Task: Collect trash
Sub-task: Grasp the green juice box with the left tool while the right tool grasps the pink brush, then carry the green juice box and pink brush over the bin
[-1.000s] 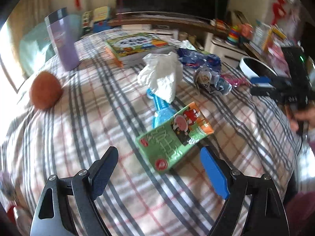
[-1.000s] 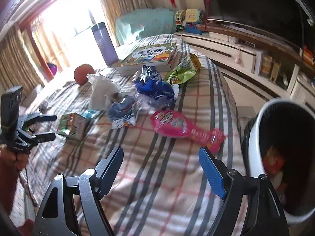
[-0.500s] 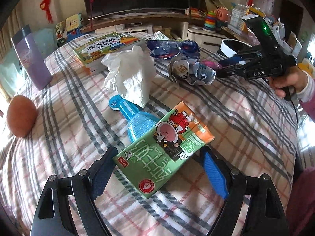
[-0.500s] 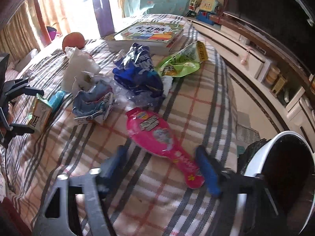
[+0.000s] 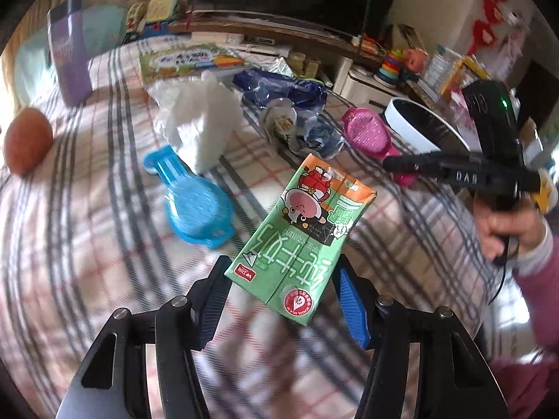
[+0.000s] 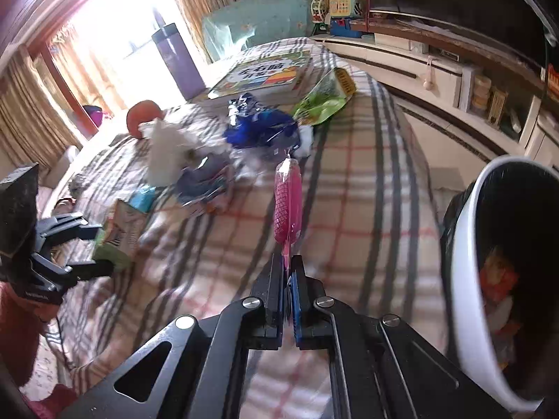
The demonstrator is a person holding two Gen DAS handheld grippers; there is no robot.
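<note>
Gripping two items, one per gripper. My left gripper (image 5: 283,279) is clamped on one green drink carton (image 5: 304,241), lifted clear of the plaid cloth (image 5: 87,244). My right gripper (image 6: 288,276) is closed on the tail of one pink wrapper (image 6: 287,202), held edge-up above the cloth. On the cloth: one blue plastic package (image 5: 195,202), one white tissue wad (image 5: 202,118), one dark blue wrapper (image 5: 279,87), one crumpled foil wrapper (image 5: 300,129), one green snack bag (image 6: 325,101). One bin (image 6: 464,279) beside the table, some trash inside. One book (image 6: 265,73), one purple bottle (image 6: 178,59), one orange fruit (image 5: 26,139).
</note>
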